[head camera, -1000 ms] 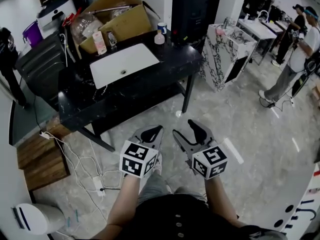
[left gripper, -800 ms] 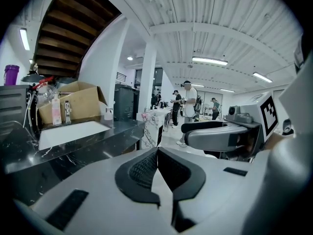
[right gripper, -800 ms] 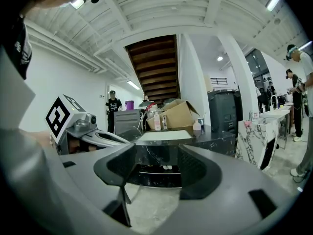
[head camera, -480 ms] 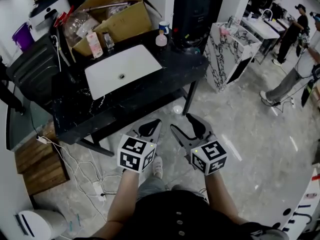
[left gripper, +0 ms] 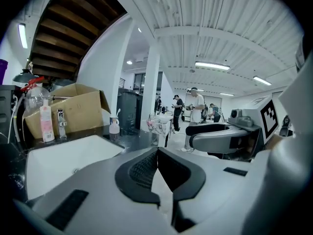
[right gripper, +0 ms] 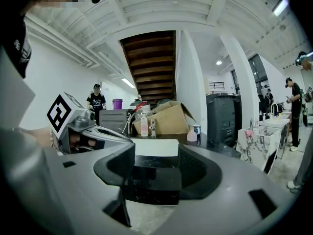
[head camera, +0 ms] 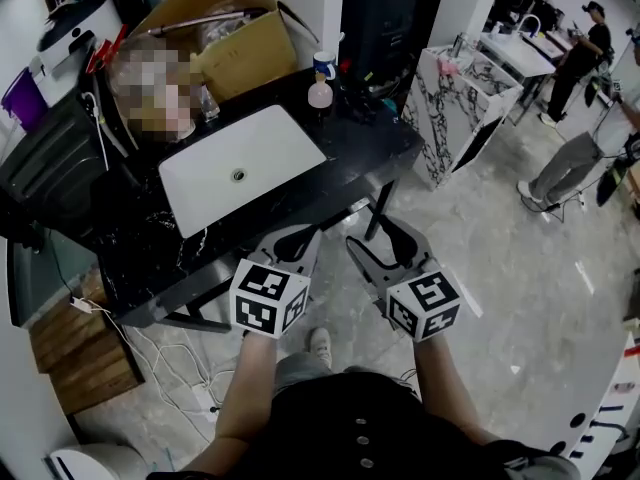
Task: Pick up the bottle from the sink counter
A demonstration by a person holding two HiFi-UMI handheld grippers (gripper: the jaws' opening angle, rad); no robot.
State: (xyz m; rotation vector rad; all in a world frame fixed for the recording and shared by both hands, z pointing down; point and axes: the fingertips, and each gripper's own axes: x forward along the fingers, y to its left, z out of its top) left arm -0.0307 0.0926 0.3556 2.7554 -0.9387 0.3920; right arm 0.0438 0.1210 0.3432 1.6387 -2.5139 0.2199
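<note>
Left hand-held gripper [head camera: 298,240] closed, empty; right hand-held gripper [head camera: 372,238] half open, empty. Counter [head camera: 372,140] holds one sink [head camera: 262,158], one small bottle [head camera: 319,94], one tall bottle [left gripper: 46,124], one cup [head camera: 323,64].

Open workshop hall: black sink counter [head camera: 352,146], cardboard box [head camera: 250,53], floor cables [head camera: 150,353].

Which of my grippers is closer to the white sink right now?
Left. The left gripper is by the counter's front edge, just short of the sink; the right gripper sits farther right, off the counter.
</note>
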